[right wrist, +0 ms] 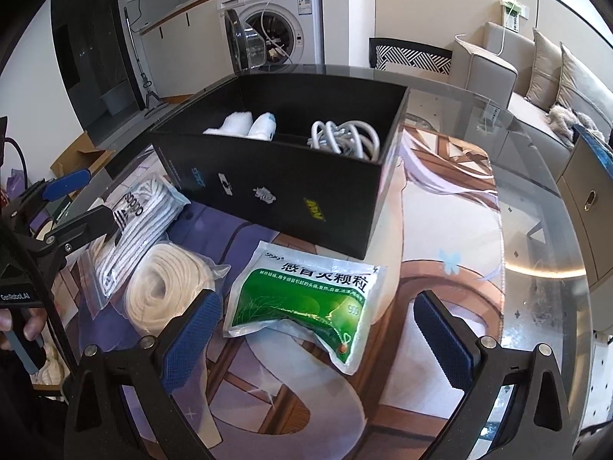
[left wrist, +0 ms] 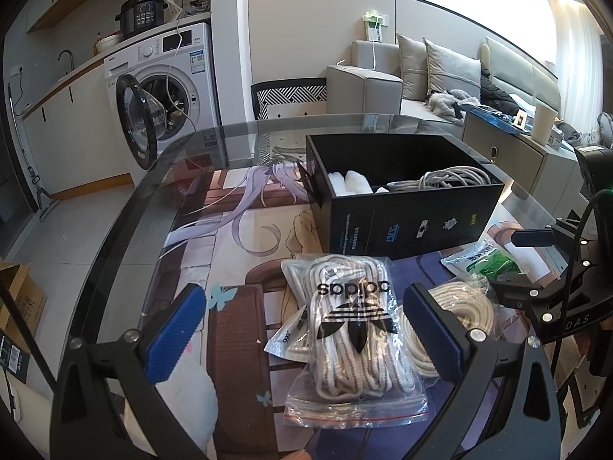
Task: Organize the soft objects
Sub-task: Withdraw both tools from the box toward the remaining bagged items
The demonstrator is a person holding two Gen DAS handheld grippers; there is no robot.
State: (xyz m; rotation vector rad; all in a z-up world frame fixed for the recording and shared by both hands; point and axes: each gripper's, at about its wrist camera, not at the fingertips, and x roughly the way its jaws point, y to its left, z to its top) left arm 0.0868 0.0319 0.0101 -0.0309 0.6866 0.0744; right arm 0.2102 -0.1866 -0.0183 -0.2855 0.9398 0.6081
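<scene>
- The left claw (left wrist: 306, 329) is spread wide with nothing between its blue pads, hovering over the clear bag of striped laces (left wrist: 354, 329) that lies flat on the glass desk (left wrist: 126, 222).
- That bag's long axis runs from the claw toward the black box (left wrist: 406, 207); its printed logo reads upside down in the left wrist view, and its zip edge is nearest the camera.
- Just beside it, on its right, sits a bagged coil of cream rope (right wrist: 164, 287), touching or overlapping the lace bag.
- The right claw (right wrist: 312, 341) is also released and empty, poised above the green medicine sachet (right wrist: 306, 303), which lies flat just in front of the box's near wall with its long axis slanting from the coil toward the desk's right side.
- The box stands open-topped, with white rolled cloths (right wrist: 245, 124) in its left compartment and a grey cable bundle (right wrist: 345, 140) in its right.
- Bare patterned mat (right wrist: 440, 230) lies to the right of the box and sachet; the desk's curved edge is close on the left of the lace bag.
</scene>
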